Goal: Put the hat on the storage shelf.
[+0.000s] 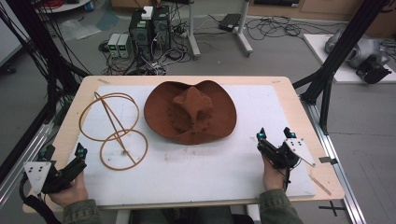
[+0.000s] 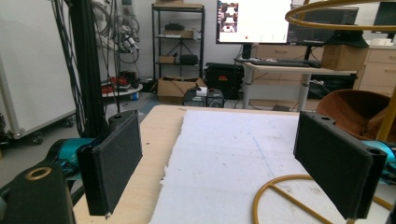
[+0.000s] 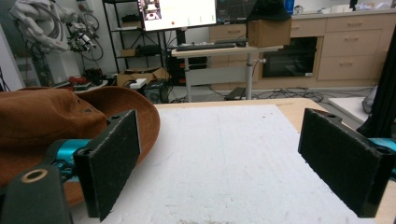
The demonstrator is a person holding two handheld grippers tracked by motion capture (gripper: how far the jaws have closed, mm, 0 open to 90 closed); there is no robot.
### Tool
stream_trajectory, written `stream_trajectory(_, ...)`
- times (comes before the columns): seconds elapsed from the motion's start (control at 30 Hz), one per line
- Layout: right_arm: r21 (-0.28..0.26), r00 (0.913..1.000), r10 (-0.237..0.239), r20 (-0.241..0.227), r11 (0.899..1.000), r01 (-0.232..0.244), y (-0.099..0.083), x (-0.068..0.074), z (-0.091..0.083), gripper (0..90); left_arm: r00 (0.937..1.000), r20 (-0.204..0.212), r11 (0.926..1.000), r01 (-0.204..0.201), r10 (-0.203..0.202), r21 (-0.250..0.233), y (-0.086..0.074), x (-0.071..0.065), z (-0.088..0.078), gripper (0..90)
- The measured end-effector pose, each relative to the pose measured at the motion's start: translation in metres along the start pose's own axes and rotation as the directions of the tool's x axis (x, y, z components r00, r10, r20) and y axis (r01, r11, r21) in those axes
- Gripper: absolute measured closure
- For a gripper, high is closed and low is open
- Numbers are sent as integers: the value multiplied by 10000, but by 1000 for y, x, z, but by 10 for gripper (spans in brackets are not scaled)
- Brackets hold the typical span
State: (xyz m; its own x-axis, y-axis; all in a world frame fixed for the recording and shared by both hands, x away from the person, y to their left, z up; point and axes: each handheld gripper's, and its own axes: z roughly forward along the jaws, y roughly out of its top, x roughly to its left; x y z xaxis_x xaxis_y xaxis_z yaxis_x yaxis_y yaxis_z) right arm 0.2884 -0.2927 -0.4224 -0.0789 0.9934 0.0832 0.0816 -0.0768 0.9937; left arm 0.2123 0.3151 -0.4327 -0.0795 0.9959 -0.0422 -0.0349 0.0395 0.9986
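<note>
Hat (image 1: 190, 112) and wire stand (image 1: 114, 130) on foam-topped table (image 1: 289, 100), left gripper (image 1: 63, 151) and right gripper (image 1: 274, 134) both wide open, empty

On the white sheet (image 1: 224, 177), the hat (image 1: 189, 112) lies at twelve o'clock, the wire stand (image 1: 113, 130) at ten.

The high view is looking forward and down from above the person's edge of the light wooden table (image 1: 299, 100). The left gripper view is sitting low at the table's left edge, facing across the white foam sheet (image 2: 224, 154). The right gripper view is facing likewise from the right; both are sharing the brown wide-brimmed felt hat (image 3: 56, 121).
</note>
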Motion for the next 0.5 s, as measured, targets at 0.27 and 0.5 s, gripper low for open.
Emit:
stream_trajectory(0.27,61,9999,93,-50,9999,-92,0,-1,1,122,10000,86,10000,-7,6,53,0,-2,1,156)
stream_trajectory(0.5,53,9999,129,-87,9999,-129,0,-1,1,122,9999,137,9999,56,-57,108,-2,-1,2,155)
